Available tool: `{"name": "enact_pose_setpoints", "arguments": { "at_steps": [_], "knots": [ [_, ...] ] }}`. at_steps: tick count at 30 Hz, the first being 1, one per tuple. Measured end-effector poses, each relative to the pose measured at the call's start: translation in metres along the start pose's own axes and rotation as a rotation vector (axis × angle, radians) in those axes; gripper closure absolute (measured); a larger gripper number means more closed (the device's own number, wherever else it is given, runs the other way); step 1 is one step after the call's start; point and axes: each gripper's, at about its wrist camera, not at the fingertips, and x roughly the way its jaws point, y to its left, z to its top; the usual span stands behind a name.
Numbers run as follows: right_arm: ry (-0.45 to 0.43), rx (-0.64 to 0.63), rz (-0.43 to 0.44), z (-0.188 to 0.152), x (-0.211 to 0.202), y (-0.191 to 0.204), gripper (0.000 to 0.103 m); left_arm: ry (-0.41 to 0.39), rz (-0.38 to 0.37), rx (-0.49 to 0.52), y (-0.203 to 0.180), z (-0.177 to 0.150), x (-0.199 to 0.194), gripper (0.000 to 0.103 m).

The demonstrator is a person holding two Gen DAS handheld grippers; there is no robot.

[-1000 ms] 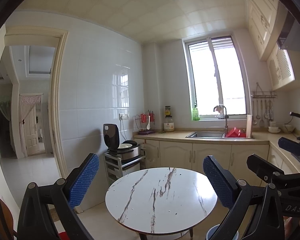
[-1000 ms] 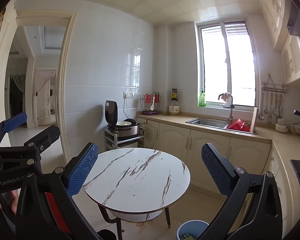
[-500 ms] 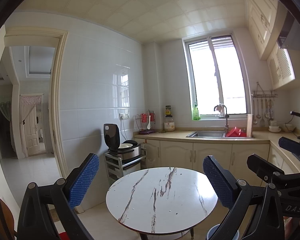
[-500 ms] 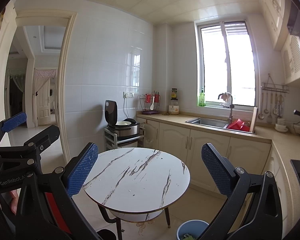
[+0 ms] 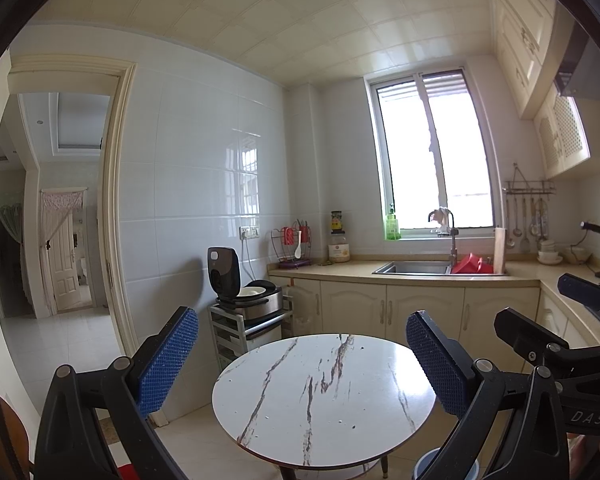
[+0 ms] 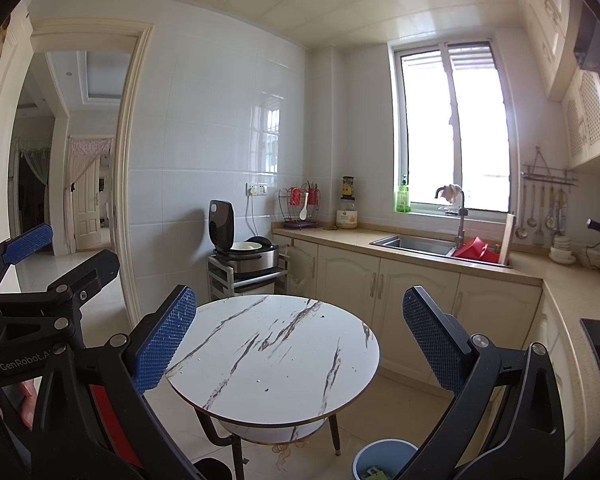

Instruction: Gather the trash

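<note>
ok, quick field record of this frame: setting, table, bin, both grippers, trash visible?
setting: tiled kitchen, beige counter with steel sink under a window
table: round white marble-pattern table, only tiny specks on top, lower shelf beneath
bin: round blue waste bin on the floor right of the table, some scraps inside
left gripper: open, blue-padded fingers spread, holding nothing
right gripper: open, holding nothing
trash to collect: no clear piece visible on the table
other: open black rice cooker on a small metal cart by the wall
</note>
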Motion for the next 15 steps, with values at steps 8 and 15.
{"name": "enact_pose_setpoints", "arguments": {
  "at_steps": [8,15],
  "knots": [
    [0.002,0.001,0.0,-0.001,0.0,-0.001,0.0,0.002,0.0,0.0,0.004,0.001,0.001,0.001],
    [0.007,0.004,-0.003,-0.003,0.001,0.0,0.0,0.008,-0.005,-0.001,0.011,-0.001,0.002,0.001]
  ]
}}
